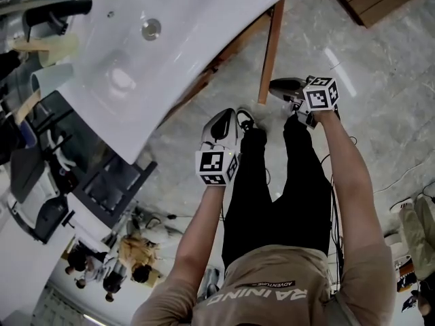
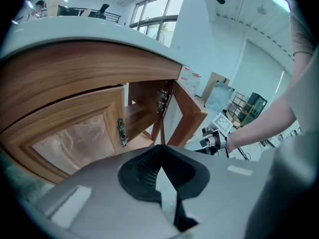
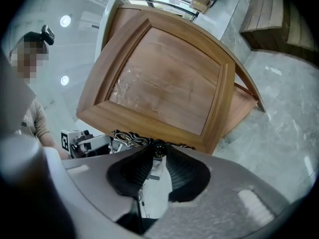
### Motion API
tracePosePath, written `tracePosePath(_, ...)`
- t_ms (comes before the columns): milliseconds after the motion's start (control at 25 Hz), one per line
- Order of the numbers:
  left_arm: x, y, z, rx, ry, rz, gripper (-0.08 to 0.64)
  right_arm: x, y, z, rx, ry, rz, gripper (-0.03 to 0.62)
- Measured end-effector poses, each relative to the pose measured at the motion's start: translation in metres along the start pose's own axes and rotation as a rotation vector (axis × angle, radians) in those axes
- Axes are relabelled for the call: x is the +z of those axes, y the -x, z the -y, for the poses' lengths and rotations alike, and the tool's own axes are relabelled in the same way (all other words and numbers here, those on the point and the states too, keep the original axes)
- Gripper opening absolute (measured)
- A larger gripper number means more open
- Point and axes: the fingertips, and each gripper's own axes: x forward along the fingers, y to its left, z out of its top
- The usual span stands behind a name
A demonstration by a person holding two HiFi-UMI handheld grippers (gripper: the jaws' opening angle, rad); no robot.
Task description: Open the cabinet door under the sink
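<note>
Head view, sink: a glossy white moulded sink [image 1: 170, 60] fills 10 o'clock, with a round metal drain [image 1: 151, 28] in its bowl and a black faucet [image 1: 58, 9] beyond.
Head view, cabinet door: the cabinet door [image 1: 271, 46] shows edge-on at 12 o'clock as a narrow strip of warm wood standing out from under the sink.
Head view, floor: grey, veined and stone-like floor [image 1: 380, 114].
Head view, grippers: the left gripper [image 1: 225, 122] is at centre. The right gripper [image 1: 275, 87] is at 1 o'clock, just beside the door's lower end. Each carries a cube of square markers.

Left gripper view, cabinet: a curved band of wood grain runs under the white counter. The neighbouring door [image 2: 70, 133] at 9 o'clock is closed, a framed panel with an ornate metal pull [image 2: 121, 132]. The cabinet door [image 2: 188, 114] stands open at 1 o'clock.
Left gripper view, fingers: the ribbed black fingers [image 2: 144, 168] meet at their tips, with nothing between them.

Right gripper view, cabinet door: a raised wooden frame surrounds a smooth recessed panel filling the upper centre.
Right gripper view, handle: a dark scrolled metal handle [image 3: 127, 137] on the frame at 7 o'clock ends in a round knob.
Right gripper view, fingers: the ribbed fingers [image 3: 182, 171] are closed on that knob.
</note>
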Motion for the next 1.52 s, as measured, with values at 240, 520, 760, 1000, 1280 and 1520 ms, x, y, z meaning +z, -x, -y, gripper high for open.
tracePosePath(240, 0.015, -0.016, 0.019, -0.015, 0.011, -0.006, 0.015, -0.005, 0.033, 0.008, 0.012, -0.009, -0.044, 0.084)
tracePosePath(520, 0.023, -0.027, 0.034, -0.030, 0.002, -0.015, 0.017, -0.007, 0.063, 0.015, 0.008, 0.001, -0.078, 0.083)
tracePosePath(760, 0.028, -0.038, 0.056, -0.049, -0.004, -0.020, 0.015, 0.002, 0.111, 0.035, -0.037, -0.003, -0.065, 0.077)
tracePosePath(1000, 0.027, -0.051, 0.082, -0.075, -0.017, -0.042, 0.017, 0.024, 0.157, 0.060, -0.143, 0.027, -0.046, 0.069)
tracePosePath(1280, 0.031, -0.064, 0.112, -0.117, -0.035, -0.061, 0.017, 0.042, 0.183, 0.074, -0.225, 0.064, 0.008, 0.060)
tracePosePath(1520, 0.038, -0.069, 0.118, -0.131, -0.060, -0.054, 0.017, 0.043, 0.200, 0.081, -0.307, 0.077, 0.069, 0.034)
